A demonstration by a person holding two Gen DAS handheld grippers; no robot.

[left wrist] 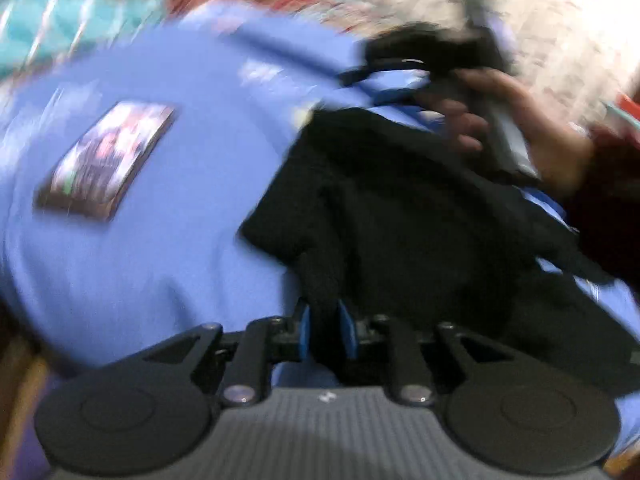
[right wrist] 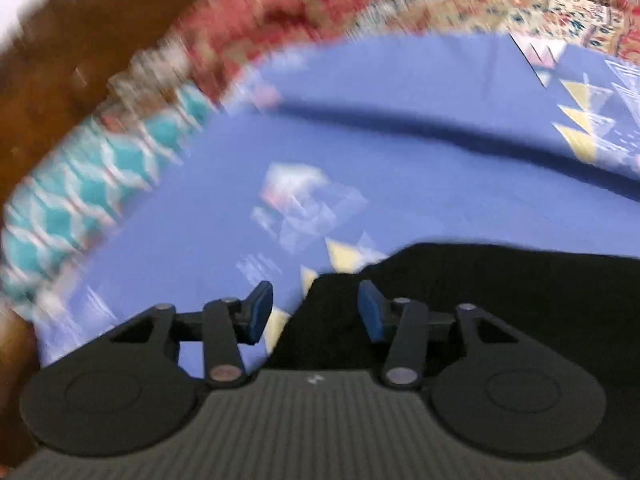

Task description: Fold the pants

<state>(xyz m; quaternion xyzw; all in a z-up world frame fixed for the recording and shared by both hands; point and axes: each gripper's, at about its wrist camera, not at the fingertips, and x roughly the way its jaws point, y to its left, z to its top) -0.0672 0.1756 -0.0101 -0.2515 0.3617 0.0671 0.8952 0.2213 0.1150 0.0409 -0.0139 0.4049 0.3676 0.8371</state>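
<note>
My left gripper (left wrist: 328, 330) pinches a fold of the black pants (left wrist: 400, 216) at lower centre; my right gripper (right wrist: 316, 312) gapes wide, empty, over the blue sheet (right wrist: 400, 92).

- Blue sheet (right wrist: 400, 92) with triangle prints covers the surface.
- Teal patterned cloth (right wrist: 76, 200) and red floral cloth (right wrist: 304, 4) border it.
- Brown wood (right wrist: 68, 36) beyond.

Matt black cloth pants (left wrist: 400, 216) on smooth blue sheet (right wrist: 400, 92)
</note>
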